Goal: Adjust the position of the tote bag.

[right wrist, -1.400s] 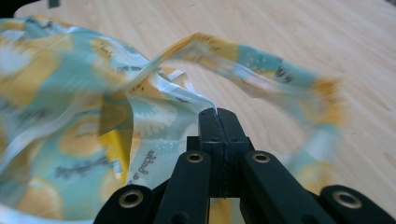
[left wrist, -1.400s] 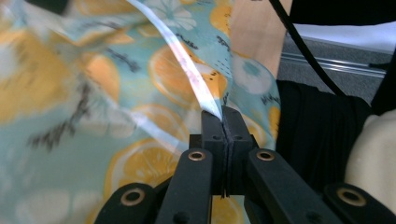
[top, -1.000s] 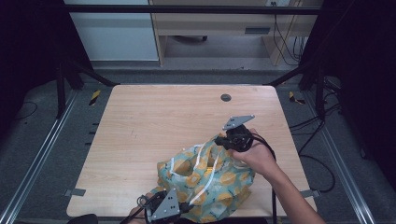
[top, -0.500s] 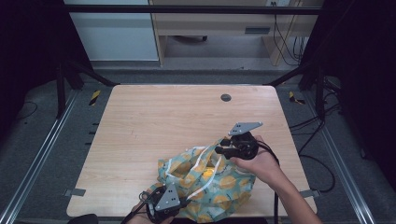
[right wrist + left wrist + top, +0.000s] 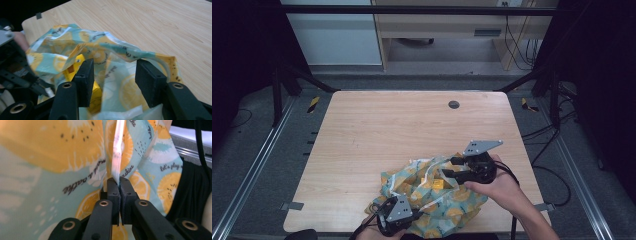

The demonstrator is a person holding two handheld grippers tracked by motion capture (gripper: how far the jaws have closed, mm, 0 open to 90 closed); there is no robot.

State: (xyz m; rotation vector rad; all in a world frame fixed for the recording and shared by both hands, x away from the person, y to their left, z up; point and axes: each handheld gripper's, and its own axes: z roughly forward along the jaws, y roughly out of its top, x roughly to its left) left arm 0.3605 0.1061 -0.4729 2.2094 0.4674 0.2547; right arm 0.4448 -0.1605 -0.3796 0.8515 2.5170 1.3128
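A soft teal bag (image 5: 432, 197) printed with orange slices lies crumpled near the table's front edge. My left gripper (image 5: 384, 207) is at its near left corner. In the left gripper view the left gripper (image 5: 119, 183) is shut on the bag's white strap (image 5: 117, 150), with the cloth (image 5: 50, 157) hanging close behind. My right gripper (image 5: 453, 167) stands at the bag's right rim, and its jaws have just been opening. In the right gripper view the right gripper (image 5: 113, 68) is open over the bag's mouth (image 5: 125, 92); loose cloth lies between the jaws, unpinched. A yellow item (image 5: 72, 68) shows inside.
The wooden table (image 5: 412, 130) has a round dark grommet (image 5: 454, 104) near its far edge. Metal frame rails (image 5: 252, 175) run along both sides. A pale cabinet (image 5: 332, 45) and a desk stand beyond. The left gripper (image 5: 15, 70) appears at the left of the right gripper view.
The right gripper has let go of the bag, opened its jaws and drawn back toward the person. The bag has slumped lower. The left gripper stays clamped on the strap.
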